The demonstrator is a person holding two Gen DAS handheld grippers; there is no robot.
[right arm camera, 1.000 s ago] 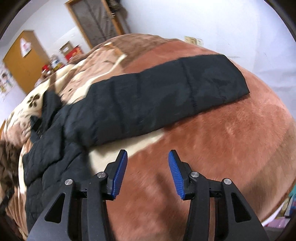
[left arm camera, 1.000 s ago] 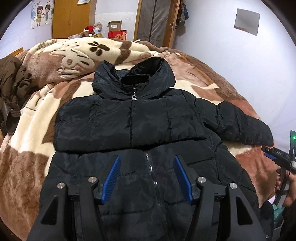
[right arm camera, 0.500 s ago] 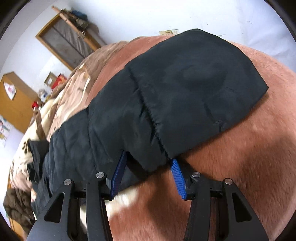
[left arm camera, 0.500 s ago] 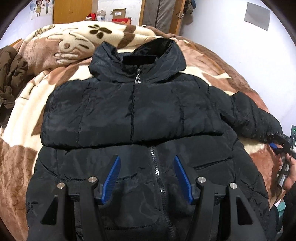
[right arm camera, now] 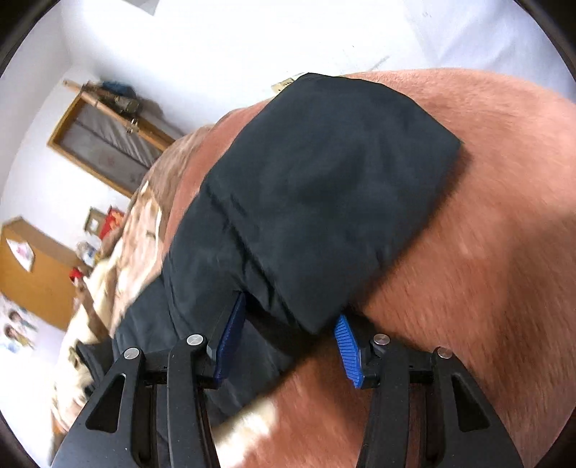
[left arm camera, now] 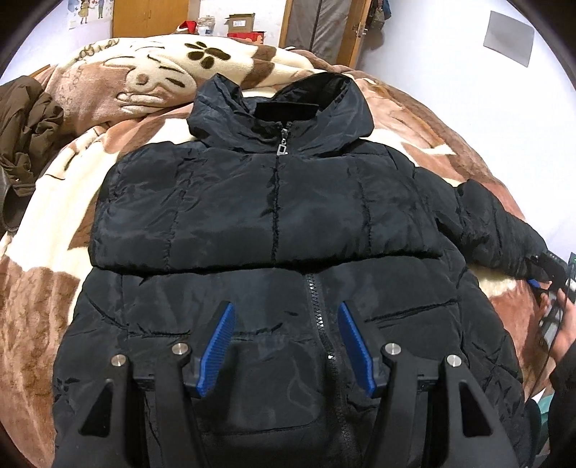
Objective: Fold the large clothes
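Observation:
A black hooded puffer jacket (left arm camera: 273, 223) lies front up and zipped on a brown and cream blanket (left arm camera: 46, 280). One sleeve lies folded across the chest. The other sleeve (left arm camera: 496, 230) stretches out to the right. My left gripper (left arm camera: 286, 334) is open and empty, hovering above the jacket's lower front by the zipper. My right gripper (right arm camera: 288, 331) is open, its jaws on either side of the outstretched sleeve's cuff end (right arm camera: 316, 201), with the fabric between the pads. It also shows at the right edge of the left wrist view (left arm camera: 547, 262).
A brown garment (left arm camera: 25, 122) lies crumpled at the blanket's left edge. A white wall (left arm camera: 468, 54) runs close along the right side of the bed. Wooden wardrobe and door (left arm camera: 324, 28) stand beyond the bed's far end.
My right gripper has moved forward onto the sleeve's cuff end, so the fabric now sits between its jaws. My left gripper has risen and moved slightly forward over the jacket.

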